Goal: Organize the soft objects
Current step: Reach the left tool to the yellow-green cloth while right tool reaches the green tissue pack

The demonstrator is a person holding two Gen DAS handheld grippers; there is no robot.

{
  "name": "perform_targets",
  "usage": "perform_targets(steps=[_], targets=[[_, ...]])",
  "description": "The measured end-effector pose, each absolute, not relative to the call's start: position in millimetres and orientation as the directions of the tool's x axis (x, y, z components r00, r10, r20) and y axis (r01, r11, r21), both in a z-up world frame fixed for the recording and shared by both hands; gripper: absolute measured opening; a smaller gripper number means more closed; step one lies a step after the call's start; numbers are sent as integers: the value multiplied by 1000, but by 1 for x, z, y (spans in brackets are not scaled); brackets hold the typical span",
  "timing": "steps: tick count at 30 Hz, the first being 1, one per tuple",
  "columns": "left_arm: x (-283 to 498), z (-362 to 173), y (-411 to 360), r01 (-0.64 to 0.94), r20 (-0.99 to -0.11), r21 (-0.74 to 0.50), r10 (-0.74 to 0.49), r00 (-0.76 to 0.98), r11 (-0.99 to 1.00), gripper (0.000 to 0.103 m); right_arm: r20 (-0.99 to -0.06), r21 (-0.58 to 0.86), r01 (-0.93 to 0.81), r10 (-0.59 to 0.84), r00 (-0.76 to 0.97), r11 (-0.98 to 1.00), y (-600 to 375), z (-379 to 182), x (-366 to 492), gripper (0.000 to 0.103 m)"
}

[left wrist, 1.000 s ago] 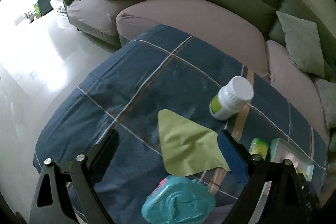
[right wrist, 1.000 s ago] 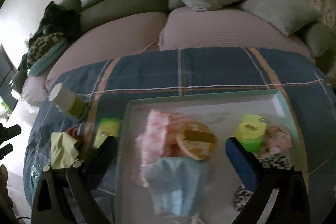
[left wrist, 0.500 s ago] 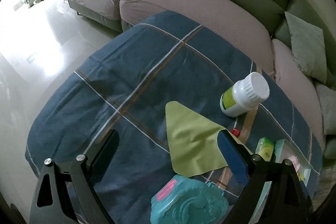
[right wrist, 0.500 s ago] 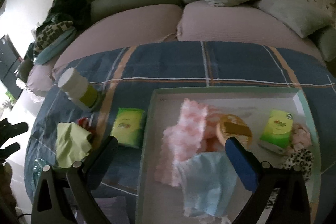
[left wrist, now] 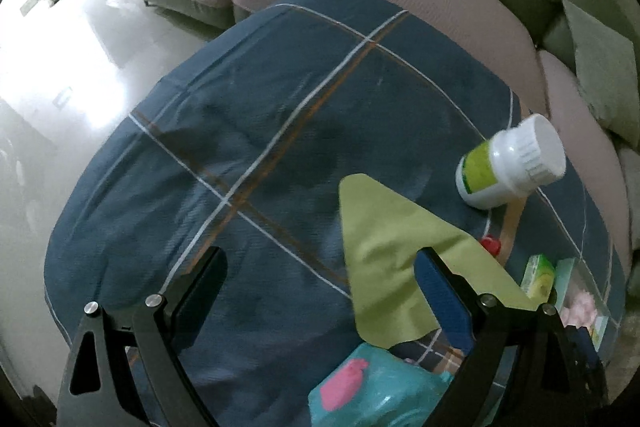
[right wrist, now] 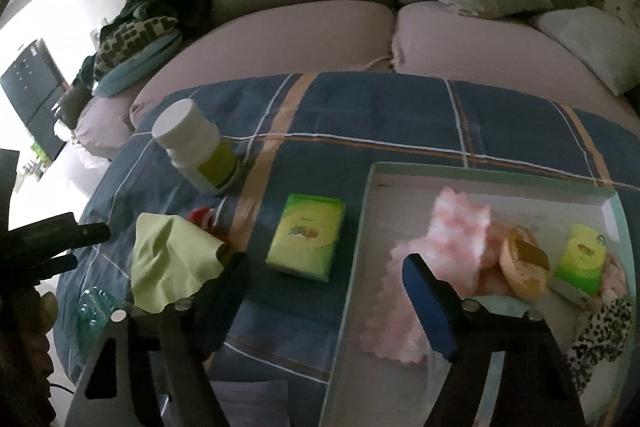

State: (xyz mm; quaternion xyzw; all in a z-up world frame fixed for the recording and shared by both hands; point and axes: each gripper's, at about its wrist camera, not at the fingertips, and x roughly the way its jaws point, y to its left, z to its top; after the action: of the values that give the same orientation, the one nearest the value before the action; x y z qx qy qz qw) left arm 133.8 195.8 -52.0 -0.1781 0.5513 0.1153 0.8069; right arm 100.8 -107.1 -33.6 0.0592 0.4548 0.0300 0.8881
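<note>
We hold our left gripper [left wrist: 320, 279] above the blue plaid cover [left wrist: 280, 107], jaws spread wide with nothing between them. Just ahead of its right finger the lime-green cloth [left wrist: 396, 251] lies flat, and that finger overlaps the cloth's near edge, though we cannot tell if they touch. Beyond the cloth to the right stands the white-capped bottle [left wrist: 508, 163], and right below the gripper sits a teal packet [left wrist: 376, 387].

Our right gripper [right wrist: 320, 283] also hangs wide open and empty. Ahead of its left finger lies a green tissue pack [right wrist: 306, 237]. Its right finger is over the pale tray [right wrist: 360, 267], where the fluffy pink cloth [right wrist: 448, 247] sprawls, with a round orange tin [right wrist: 524, 261] and a second green pack [right wrist: 580, 257] further right.
</note>
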Motion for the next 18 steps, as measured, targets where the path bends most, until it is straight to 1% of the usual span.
perform_targets(steps=[4, 8, 11, 18], targets=[[135, -57, 205, -408, -936, -165, -11, 353, 898, 95, -815, 113, -7, 97, 571, 994, -103, -38, 106, 68], [144, -61, 204, -391, -933, -195, -47, 357, 900, 95, -827, 97, -14, 88, 555, 995, -99, -44, 112, 68], [148, -62, 201, -376, -931, -203, -59, 360, 904, 95, -833, 90, -22, 87, 546, 996, -95, -48, 119, 62], [161, -66, 197, -362, -935, -198, -65, 349, 911, 95, -840, 57, -42, 70, 538, 998, -85, -54, 131, 59]])
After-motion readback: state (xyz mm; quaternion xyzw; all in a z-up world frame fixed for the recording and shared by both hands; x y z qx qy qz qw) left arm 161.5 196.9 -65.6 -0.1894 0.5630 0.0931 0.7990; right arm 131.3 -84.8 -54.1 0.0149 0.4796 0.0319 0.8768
